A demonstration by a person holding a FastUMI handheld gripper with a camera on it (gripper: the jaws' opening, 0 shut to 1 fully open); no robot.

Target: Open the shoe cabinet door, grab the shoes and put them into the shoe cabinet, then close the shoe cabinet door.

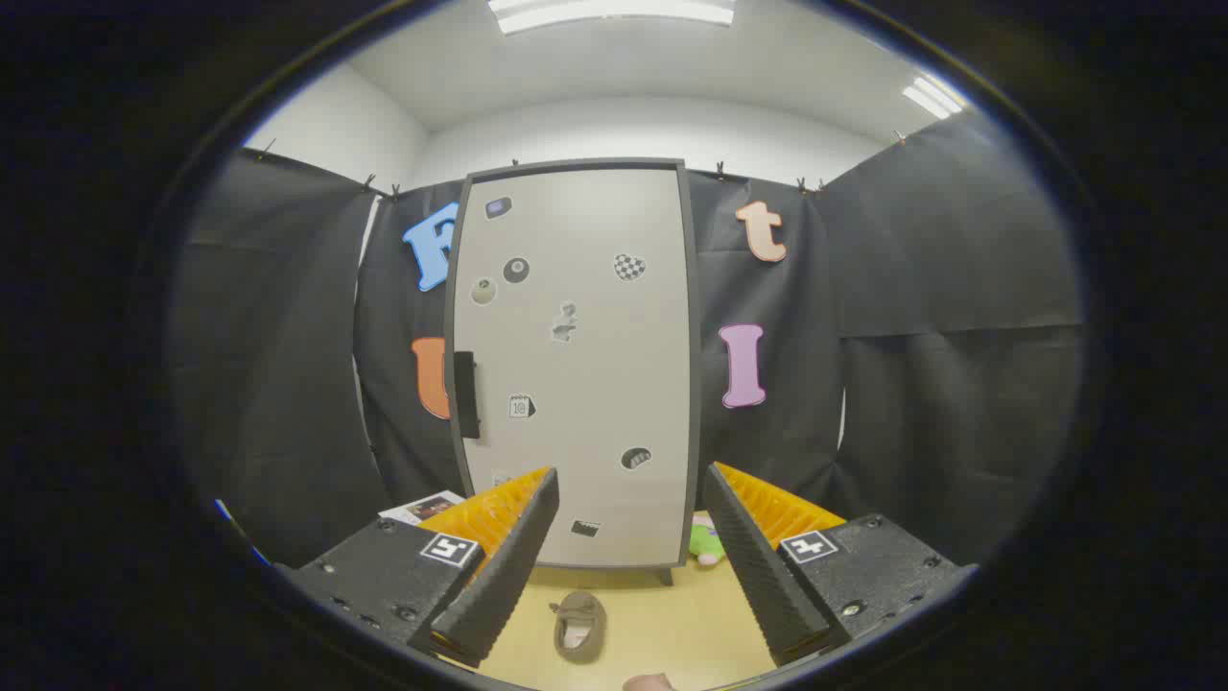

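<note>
The shoe cabinet [576,365] stands upright against the booth wall, straight beyond my fingers. Its pale grey door is shut and carries several small stickers. A dark handle [465,394] sits on the door's left edge at mid height. One grey-brown shoe [579,626] lies on the wooden floor between my fingers, a little in front of the cabinet's foot. My gripper [628,509] is open, with nothing between its fingers, and is held well back from the door.
A green and pink soft toy [705,542] lies on the floor at the cabinet's right foot. A printed sheet [422,507] lies to the cabinet's left, behind my left finger. Black cloth walls close in on both sides.
</note>
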